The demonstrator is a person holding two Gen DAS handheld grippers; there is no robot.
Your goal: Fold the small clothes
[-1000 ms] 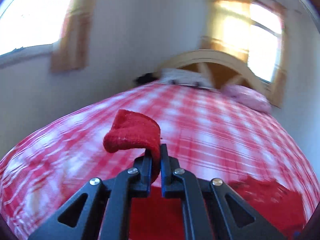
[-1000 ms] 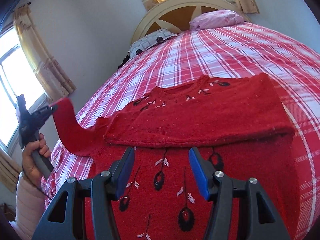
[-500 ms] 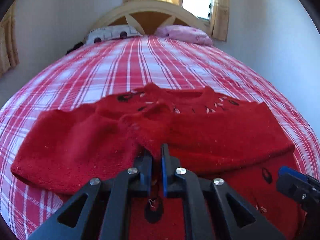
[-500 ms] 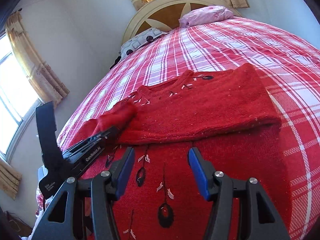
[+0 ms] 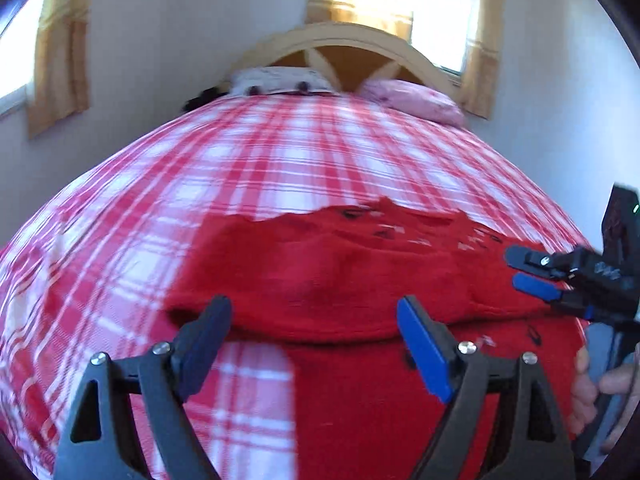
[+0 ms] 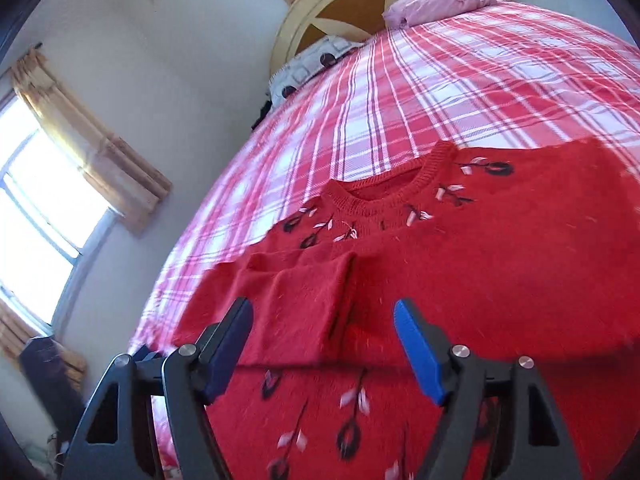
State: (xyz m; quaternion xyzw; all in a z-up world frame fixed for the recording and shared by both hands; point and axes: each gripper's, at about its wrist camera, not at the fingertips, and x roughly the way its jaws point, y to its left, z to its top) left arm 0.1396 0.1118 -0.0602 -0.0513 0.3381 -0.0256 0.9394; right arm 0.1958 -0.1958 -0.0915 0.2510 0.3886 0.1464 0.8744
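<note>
The left gripper (image 5: 314, 336) has its jaws wide apart and holds nothing; between them, low in the frame's centre, shows the folded edge of the red sweater (image 5: 360, 280). The right gripper (image 6: 322, 338) also has its jaws spread and empty, framing a sleeve (image 6: 296, 300) laid across the sweater's (image 6: 500, 280) front. From the left wrist view, that right gripper (image 5: 532, 276) reaches in from the right edge, above the sweater's right part, with a hand (image 5: 596, 396) on its grip at lower right.

The sweater lies flat on the bed (image 5: 280, 168), filling the lower half of both views, its collar (image 6: 384, 196) and dark flower embroidery towards the headboard (image 5: 348, 44). A red-and-white plaid cover spreads beyond it. At the top are a pink pillow (image 6: 436, 4) and a spotted pillow (image 6: 312, 66); curtained windows (image 6: 36, 200) sit in the walls.
</note>
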